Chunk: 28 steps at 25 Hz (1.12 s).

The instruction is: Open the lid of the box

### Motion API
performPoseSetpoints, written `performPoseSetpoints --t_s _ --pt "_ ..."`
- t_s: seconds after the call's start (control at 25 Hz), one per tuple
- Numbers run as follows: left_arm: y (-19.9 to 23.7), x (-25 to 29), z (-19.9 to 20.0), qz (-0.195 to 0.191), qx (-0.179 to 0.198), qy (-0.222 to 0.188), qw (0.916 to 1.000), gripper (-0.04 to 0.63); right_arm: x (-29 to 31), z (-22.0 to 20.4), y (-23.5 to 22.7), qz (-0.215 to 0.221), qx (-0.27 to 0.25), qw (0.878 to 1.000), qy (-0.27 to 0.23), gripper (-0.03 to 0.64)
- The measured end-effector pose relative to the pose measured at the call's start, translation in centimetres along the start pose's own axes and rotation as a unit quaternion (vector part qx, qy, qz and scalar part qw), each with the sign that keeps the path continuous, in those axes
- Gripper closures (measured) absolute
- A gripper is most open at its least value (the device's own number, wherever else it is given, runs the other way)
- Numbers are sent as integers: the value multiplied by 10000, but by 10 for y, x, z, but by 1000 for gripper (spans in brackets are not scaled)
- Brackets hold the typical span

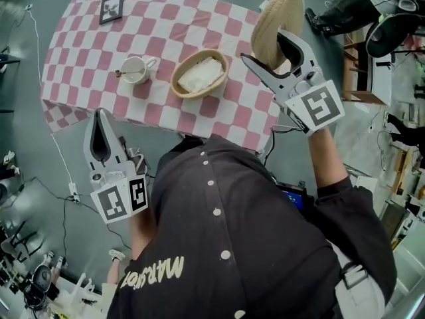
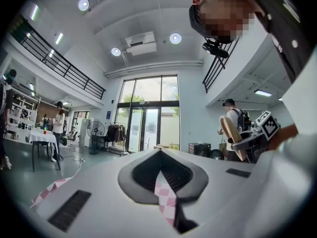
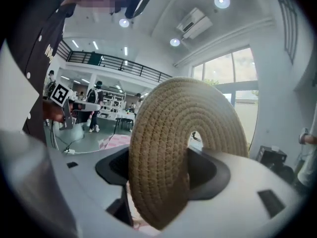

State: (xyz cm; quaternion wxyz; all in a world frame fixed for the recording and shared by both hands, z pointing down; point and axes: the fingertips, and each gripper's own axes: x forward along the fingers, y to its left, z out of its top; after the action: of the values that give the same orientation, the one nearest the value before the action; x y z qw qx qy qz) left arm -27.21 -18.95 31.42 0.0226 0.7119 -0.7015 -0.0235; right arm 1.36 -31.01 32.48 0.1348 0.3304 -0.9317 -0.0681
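I'm clamping the woven lid (image 1: 279, 15) in my right gripper (image 1: 262, 45), clear of the basket (image 1: 176, 80); my left gripper (image 1: 101, 113) is hanging closed and empty.

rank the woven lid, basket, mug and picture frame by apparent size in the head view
1. woven lid (held up nearer the camera, so its lead is unsure)
2. basket
3. mug
4. picture frame (close to mug)
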Motion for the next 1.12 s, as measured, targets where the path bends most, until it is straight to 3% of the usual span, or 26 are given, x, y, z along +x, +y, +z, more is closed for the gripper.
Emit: performPoseSetpoints --t_s 0.28,0.48,1.12 --pt "13 0 14 91 29 -107 9999 584 -47 34 -32 -874 658 9916 -695 305" --pt "17 3 27 107 120 -200 9997 584 -75 48 -48 -1424 759 9817 -1012 305" --pt "45 -8 37 525 395 -352 9972 584 -121 28 -65 -2305 902 9605 -1275 304"
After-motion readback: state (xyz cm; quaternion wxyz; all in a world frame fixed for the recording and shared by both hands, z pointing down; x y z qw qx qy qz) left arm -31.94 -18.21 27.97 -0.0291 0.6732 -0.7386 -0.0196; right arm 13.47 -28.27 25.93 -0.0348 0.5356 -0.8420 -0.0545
